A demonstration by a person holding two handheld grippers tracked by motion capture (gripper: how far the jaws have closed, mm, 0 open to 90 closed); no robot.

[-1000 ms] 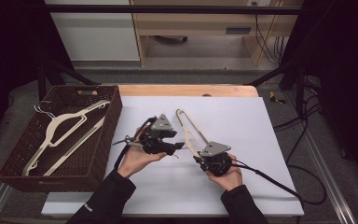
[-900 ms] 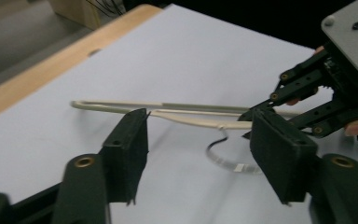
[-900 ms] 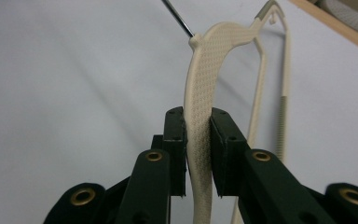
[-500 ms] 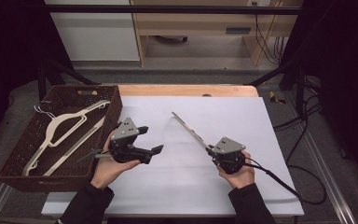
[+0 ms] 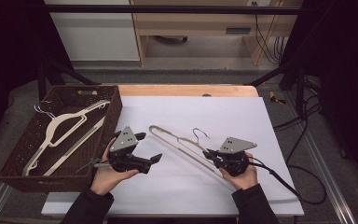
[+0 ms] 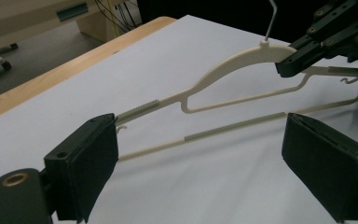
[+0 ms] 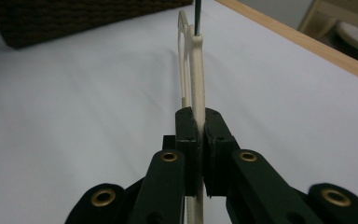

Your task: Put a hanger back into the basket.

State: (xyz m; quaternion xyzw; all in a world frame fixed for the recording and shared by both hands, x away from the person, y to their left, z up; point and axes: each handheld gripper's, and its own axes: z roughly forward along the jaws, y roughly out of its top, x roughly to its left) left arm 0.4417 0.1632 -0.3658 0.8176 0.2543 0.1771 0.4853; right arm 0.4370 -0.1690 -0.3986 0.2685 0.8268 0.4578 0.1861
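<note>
- Comparing with a second ago: left gripper [image 5: 149, 147] drawn back from the cream hanger [image 5: 179, 144] toward lower left of the high view, jaws now spread wide and empty.
- Clamped on that hanger near its neck — right gripper [image 5: 209, 154], jaws pressed together on the shoulder just below the wire hook [image 5: 199, 134].
- Lying slanted across mid-frame on the white table sheet [image 5: 261, 121], far end of the hanger pointing up-left toward the basket; lift off the sheet cannot be told.
- Judged: sole hold passed to the right hand — a hand-off or repositioning step, aim unknown.
- Sitting at left of frame: dark wicker basket [image 5: 116, 100], holding other pale hangers [image 5: 60, 130], stacked; count unclear.
</note>
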